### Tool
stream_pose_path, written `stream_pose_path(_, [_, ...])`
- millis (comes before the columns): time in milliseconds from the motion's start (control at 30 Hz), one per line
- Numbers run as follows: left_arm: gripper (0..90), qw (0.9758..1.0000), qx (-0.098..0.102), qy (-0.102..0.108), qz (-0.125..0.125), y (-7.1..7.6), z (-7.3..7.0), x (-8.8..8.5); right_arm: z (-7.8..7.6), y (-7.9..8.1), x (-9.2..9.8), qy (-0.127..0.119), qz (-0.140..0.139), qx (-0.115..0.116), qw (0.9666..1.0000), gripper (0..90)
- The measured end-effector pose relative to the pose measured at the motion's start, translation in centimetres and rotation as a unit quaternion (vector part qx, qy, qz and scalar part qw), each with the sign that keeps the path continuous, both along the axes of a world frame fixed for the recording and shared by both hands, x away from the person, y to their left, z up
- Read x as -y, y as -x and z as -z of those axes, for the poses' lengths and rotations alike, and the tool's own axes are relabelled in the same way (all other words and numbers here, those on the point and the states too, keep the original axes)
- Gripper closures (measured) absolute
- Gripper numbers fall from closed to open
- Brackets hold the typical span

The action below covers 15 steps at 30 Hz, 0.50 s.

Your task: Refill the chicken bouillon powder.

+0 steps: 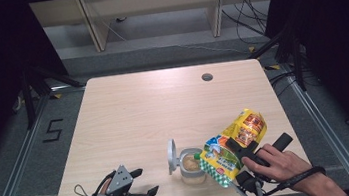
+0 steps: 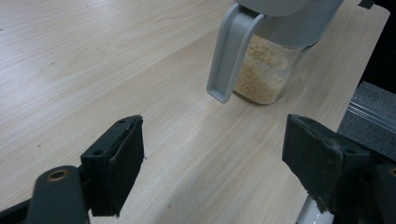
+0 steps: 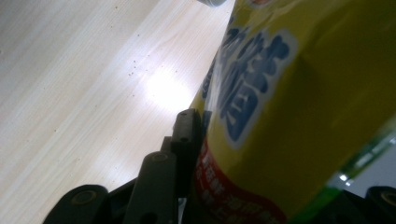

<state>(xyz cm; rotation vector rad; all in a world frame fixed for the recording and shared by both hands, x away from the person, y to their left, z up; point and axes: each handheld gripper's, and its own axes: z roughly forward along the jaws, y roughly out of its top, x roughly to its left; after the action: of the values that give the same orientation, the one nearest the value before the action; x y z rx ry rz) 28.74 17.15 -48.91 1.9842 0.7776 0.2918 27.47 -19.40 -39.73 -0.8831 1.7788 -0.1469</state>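
A yellow and green snack bag (image 1: 233, 143) hangs tilted, its lower green end over a small glass jar (image 1: 191, 165) near the table's front edge. The jar holds beige granules and its grey flip lid (image 1: 172, 156) stands open to the left. My right gripper (image 1: 242, 152) is shut on the bag; in the right gripper view the bag (image 3: 303, 102) sits between the jaws of that gripper (image 3: 280, 168). My left gripper (image 1: 145, 182) rests at the front left, open with nothing in it. Its own view looks past its gripper (image 2: 215, 154) at the jar (image 2: 266, 70).
The light wooden table (image 1: 163, 104) has a round cable hole (image 1: 207, 77) at the back right. Grey floor surrounds it, with a taped "5" (image 1: 53, 130) at the left and cables at the back right.
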Motion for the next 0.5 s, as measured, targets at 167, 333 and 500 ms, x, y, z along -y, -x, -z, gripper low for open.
stream_pose_path(167, [20.2,1.0,-0.003,-0.001,0.003,0.0,0.0,0.0,0.6,0.4,0.4,-0.031,0.026,-0.016,0.999,71.1])
stream_pose_path(333, [20.2,1.0,-0.001,0.001,0.0,0.0,0.0,0.0,0.9,0.5,0.9,-0.078,0.033,-0.032,0.996,71.5])
stream_pose_path(500, [20.2,1.0,0.0,0.0,0.0,0.0,0.0,0.0,1.2,0.6,0.9,-0.088,0.026,-0.044,0.9949,72.0])
